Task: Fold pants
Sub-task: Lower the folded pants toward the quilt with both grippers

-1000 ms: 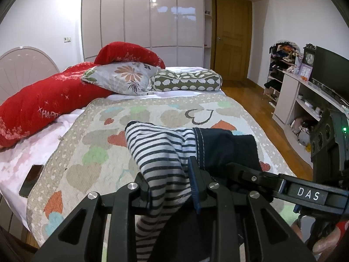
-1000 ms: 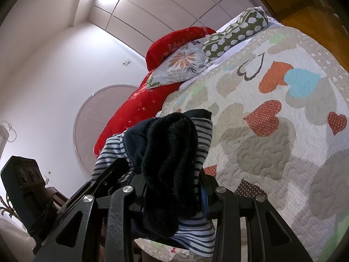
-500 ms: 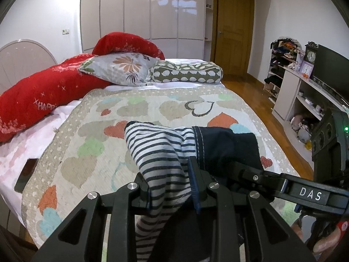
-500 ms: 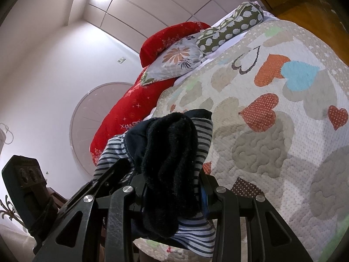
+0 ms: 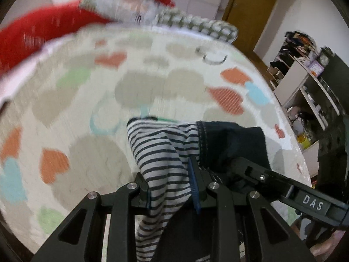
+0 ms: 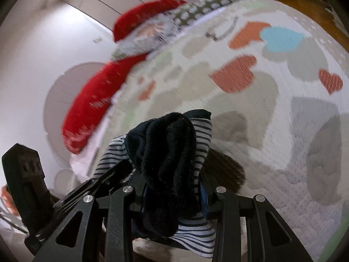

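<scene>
Pants [image 5: 165,152], grey-and-navy striped cotton with a dark navy fleecy panel, pinched in both grippers and hanging clear above the foot end of the bed, not yet laid on it. Left gripper [image 5: 172,187] clamped narrow on the striped edge; right gripper [image 6: 172,198] closed on a thicker bunch, the dark fleecy fabric folded over stripes. Right gripper's black arm also visible in the left view, just beside the left one, so both grips close together on one end of the garment. Held so, in all likelihood, to let the legs hang straight and lie out flat on landing. Both views smeared by motion and tilted down toward the cream quilt [image 5: 152,83] with its orange, blue, green and beige hearts.

Plenty of bare quilt ahead for spreading: open from the foot end to the head end, where a red quilted bolster [image 6: 93,96], a grey floral pillow [image 5: 124,6] and an olive spotted cushion [image 5: 196,24] are piled. Right edge of the bed falling off toward wooden floor and white shelving [image 5: 305,91] well apart. Likely snag: fabric bunching if set down without drawing the grips apart.
</scene>
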`<act>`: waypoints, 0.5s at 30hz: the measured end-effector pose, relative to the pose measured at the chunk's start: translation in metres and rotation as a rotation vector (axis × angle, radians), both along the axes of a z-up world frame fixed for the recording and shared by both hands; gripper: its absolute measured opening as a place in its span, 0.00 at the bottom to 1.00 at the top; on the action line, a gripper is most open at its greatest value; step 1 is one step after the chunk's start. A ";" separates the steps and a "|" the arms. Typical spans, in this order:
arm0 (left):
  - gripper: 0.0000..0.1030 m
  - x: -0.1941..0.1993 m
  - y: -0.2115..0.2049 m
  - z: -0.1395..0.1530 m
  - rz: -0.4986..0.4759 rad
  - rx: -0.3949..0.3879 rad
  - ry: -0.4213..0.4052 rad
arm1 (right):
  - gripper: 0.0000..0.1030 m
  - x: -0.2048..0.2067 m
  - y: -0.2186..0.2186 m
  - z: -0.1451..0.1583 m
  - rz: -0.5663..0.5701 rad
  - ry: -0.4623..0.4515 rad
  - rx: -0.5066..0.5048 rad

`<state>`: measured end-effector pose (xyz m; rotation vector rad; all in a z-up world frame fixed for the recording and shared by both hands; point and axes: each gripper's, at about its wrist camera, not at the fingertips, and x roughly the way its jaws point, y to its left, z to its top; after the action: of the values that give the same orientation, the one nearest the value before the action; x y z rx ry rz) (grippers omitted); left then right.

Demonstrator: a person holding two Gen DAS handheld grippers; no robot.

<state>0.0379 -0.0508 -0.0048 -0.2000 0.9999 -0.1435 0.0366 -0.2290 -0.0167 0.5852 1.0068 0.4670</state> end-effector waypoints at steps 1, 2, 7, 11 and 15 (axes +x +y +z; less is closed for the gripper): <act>0.26 0.002 0.004 -0.005 0.006 -0.029 0.013 | 0.38 0.001 0.000 -0.007 -0.002 0.013 -0.015; 0.26 0.003 0.010 -0.008 0.006 -0.064 0.023 | 0.38 0.002 0.000 -0.010 -0.006 0.019 -0.028; 0.28 -0.003 0.035 -0.003 -0.005 -0.226 0.008 | 0.49 0.003 -0.007 -0.017 -0.026 0.024 -0.074; 0.41 -0.006 0.051 0.002 0.029 -0.247 -0.008 | 0.57 0.002 -0.014 -0.021 -0.058 0.035 -0.066; 0.61 -0.008 0.068 -0.003 0.074 -0.314 0.001 | 0.59 -0.002 -0.017 -0.019 -0.066 0.023 -0.033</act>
<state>0.0294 0.0171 -0.0082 -0.5238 0.9660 -0.2326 0.0348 -0.2458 -0.0355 0.5930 1.0120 0.3858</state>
